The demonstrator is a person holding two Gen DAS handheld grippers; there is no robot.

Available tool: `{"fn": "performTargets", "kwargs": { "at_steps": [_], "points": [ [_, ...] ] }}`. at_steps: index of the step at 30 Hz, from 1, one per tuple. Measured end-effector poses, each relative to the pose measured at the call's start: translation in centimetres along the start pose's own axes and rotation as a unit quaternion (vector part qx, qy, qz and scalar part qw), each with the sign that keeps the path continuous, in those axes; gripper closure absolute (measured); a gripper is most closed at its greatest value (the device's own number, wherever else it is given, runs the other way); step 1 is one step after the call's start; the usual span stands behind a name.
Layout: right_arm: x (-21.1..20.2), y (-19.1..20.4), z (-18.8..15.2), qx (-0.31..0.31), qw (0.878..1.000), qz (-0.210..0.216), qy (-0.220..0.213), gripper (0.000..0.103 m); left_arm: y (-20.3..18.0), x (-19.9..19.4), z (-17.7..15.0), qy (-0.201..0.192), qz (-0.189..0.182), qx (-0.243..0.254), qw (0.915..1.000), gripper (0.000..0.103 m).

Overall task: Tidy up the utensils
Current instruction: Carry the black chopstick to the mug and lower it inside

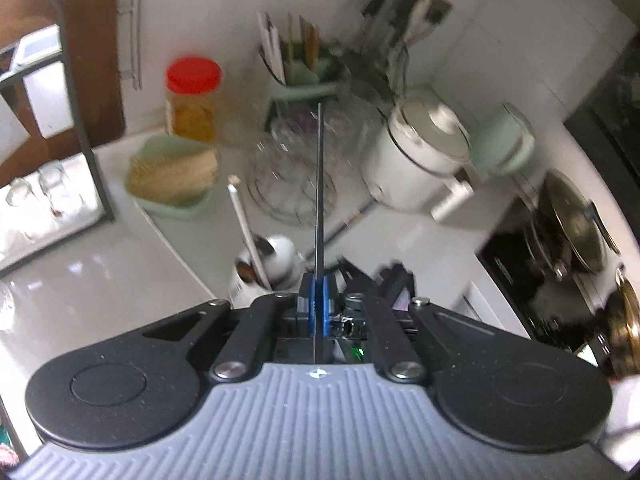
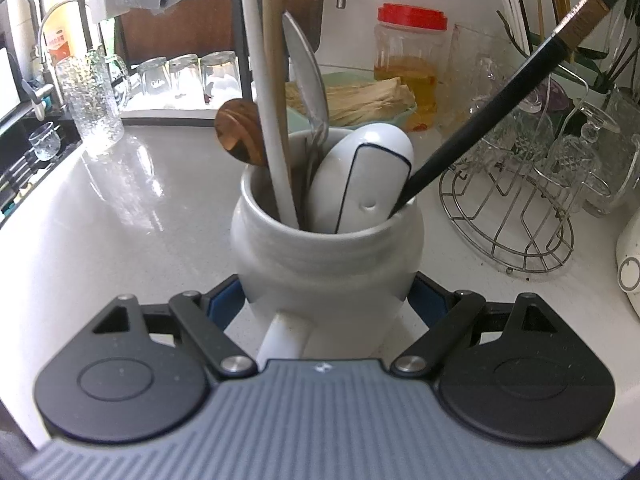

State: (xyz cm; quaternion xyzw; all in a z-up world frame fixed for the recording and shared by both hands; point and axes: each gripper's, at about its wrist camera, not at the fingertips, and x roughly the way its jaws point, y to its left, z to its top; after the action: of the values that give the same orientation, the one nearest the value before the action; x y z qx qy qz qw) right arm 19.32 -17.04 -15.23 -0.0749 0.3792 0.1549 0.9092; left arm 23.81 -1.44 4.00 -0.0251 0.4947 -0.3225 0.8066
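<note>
Closest to us, low in the right wrist view, the right hand-held gripper point(image 2: 326, 304) has its jaws spread around the white crock point(image 2: 326, 248) of utensils on the tabletop point(image 2: 120, 216); we cannot tell if they grip it. Centre frame in the left view, the left hand-held gripper point(image 1: 319, 304) is clamped on 1 thin dark rod point(image 1: 319, 184). We judge the blurred swing could knock the glasses point(image 1: 296, 168) ahead, and the pinched rod could pivot.

Motion blur smears the glass rack point(image 1: 296, 168) and knife block point(image 1: 404, 4); the white crock point(image 2: 326, 258) hides its utensils' lower ends and the right gripper's fingertips.
</note>
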Motion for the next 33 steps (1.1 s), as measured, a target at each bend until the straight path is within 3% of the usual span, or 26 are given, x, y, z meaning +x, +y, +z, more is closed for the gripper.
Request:
{"fn": "performTargets", "kwargs": {
  "at_steps": [10,19,28,33],
  "points": [
    [-0.1,-0.1,-0.2,-0.001,1.000,0.003,-0.001,0.013,0.6,1.3,-0.2,0.117,-0.025,-0.021,0.9926,0.099],
    [-0.3,0.0,-0.3,0.000,1.000,0.002,-0.001,0.013,2.7,3.9,0.4,0.208,-0.028,-0.055,0.9763,0.099],
    [-0.3,0.0,-0.3,0.001,1.000,0.002,-0.001,0.013,4.5,5.8,1.4,0.250,-0.016,-0.082,0.9647,0.099],
    [-0.4,0.0,-0.3,0.003,1.000,0.002,-0.001,0.013,4.7,6.4,2.3,0.255,-0.009,-0.088,0.9629,0.099]
  ]
}}
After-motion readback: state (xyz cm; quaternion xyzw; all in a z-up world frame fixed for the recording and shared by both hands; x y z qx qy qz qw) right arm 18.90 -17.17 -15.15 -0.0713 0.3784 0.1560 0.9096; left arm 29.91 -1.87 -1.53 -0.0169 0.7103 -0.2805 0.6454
